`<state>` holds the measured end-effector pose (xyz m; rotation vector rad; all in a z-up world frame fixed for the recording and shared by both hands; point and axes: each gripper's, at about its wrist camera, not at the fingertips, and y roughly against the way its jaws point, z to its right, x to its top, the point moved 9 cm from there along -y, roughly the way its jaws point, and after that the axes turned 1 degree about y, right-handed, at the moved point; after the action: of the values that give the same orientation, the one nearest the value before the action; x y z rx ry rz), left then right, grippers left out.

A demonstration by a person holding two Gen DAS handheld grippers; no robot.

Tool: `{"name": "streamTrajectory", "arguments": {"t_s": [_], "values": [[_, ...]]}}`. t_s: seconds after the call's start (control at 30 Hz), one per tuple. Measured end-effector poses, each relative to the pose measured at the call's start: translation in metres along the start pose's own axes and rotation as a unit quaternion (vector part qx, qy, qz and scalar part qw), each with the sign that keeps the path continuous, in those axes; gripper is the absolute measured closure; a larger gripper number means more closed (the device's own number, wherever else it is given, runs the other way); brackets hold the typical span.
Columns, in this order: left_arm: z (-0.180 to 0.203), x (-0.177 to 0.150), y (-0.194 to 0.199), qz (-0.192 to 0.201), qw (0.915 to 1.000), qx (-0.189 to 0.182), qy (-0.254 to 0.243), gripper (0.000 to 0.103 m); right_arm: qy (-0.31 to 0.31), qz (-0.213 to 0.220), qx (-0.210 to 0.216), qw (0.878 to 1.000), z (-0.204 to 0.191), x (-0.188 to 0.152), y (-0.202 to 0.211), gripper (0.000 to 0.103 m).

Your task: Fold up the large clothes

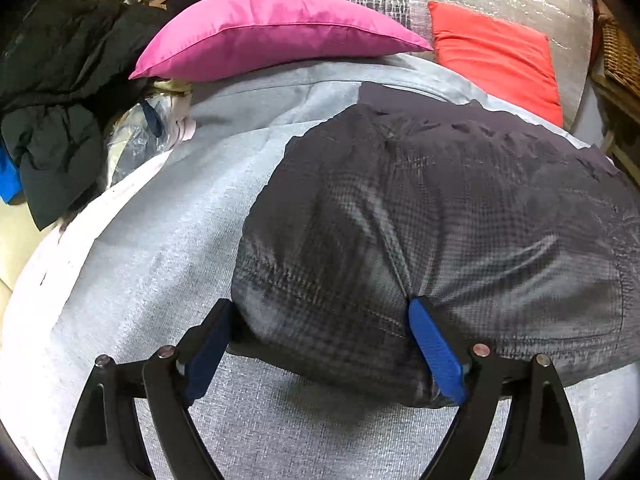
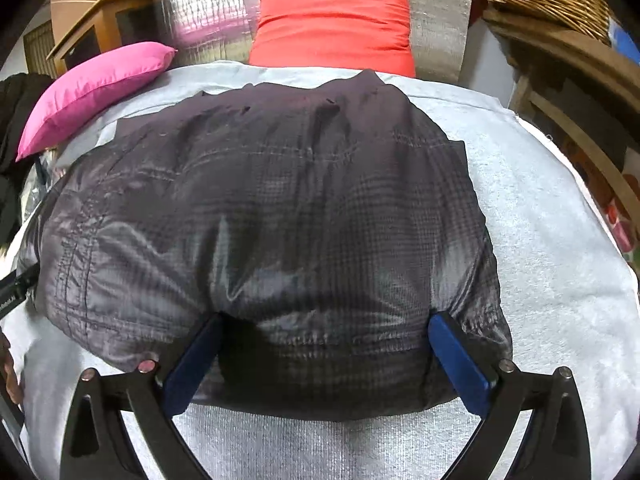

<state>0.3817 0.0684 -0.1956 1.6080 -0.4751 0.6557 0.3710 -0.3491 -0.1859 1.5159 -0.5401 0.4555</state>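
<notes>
The left gripper (image 1: pixel 320 340) is held low and level, its jaws spread wide; the blue pad at five o'clock is seen bright, the one at seven o'clock is left in shadow. The right gripper (image 2: pixel 326 360) is presented the same way, jaws parted wide, blue pads set at five and seven o'clock. Black linkage arms are fanned out toward the bottom corners in both wrist views. Fabric is bracketed between both pairs of pads, not pinched.

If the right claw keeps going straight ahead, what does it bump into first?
Almost nothing to travel: the right claw is open around the near edge of the dark grey checked puffy jacket, so it would push into that bulging fabric first. The red square cushion lies far beyond.
</notes>
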Motion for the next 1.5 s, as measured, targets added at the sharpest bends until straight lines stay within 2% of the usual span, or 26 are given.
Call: {"name": "streamTrajectory", "arguments": {"t_s": [0.27,0.4,0.47,0.53,0.6,0.73,0.87,1.0,1.07,1.13,1.2,1.37,1.4,1.5], "values": [[-0.001,0.0,-0.003,-0.006,0.9999,-0.006,0.007,0.012,0.005,-0.016,0.002,1.0,0.0,-0.007,0.008,0.0],[-0.004,0.01,0.01,-0.012,0.9998,-0.009,0.008,0.014,0.008,-0.028,0.004,1.0,0.001,-0.001,0.008,0.0],[-0.008,0.029,0.032,0.03,0.9995,-0.002,0.011,0.014,0.009,-0.02,0.005,1.0,0.002,0.007,0.018,0.0],[-0.007,0.05,0.05,0.068,0.9976,0.0,0.009,0.014,0.002,0.007,0.01,1.0,0.004,0.021,0.031,0.0],[0.007,0.07,0.056,0.077,0.9969,-0.017,0.001,0.014,-0.013,0.029,0.018,0.999,0.007,0.039,0.042,0.0],[0.046,0.091,0.041,0.072,0.9965,-0.028,-0.031,0.014,-0.025,0.038,0.03,0.999,0.005,0.08,0.036,0.0],[0.079,0.091,0.005,0.037,0.9976,-0.03,-0.051,0.014,-0.013,0.035,0.014,0.999,0.003,0.109,0.007,0.0],[0.087,0.078,-0.033,-0.007,0.9986,-0.023,-0.047,0.012,-0.002,0.015,-0.01,1.0,0.005,0.11,-0.029,0.0],[0.085,0.073,-0.039,-0.009,0.9987,-0.029,-0.042,0.012,-0.011,-0.006,-0.007,1.0,0.014,0.098,-0.052,0.0],[0.087,0.071,-0.041,-0.006,0.9983,-0.027,-0.051,0.011,-0.023,0.0,0.003,1.0,0.016,0.092,-0.058,0.0],[0.088,0.069,-0.044,-0.008,0.9982,-0.025,-0.053,0.011,-0.015,0.004,-0.007,1.0,0.014,0.09,-0.06,0.0],[0.084,0.073,-0.035,-0.026,0.9983,-0.03,-0.044,0.011,-0.019,-0.014,-0.011,1.0,0.014,0.092,-0.056,0.001],[0.081,0.075,-0.025,-0.017,0.9984,-0.035,-0.041,0.011,-0.02,-0.01,-0.014,1.0,0.014,0.095,-0.05,0.001],[0.068,0.083,0.008,0.037,0.9978,-0.037,-0.04,0.011,-0.017,0.039,-0.002,0.999,0.007,0.101,-0.014,0.001]]}}
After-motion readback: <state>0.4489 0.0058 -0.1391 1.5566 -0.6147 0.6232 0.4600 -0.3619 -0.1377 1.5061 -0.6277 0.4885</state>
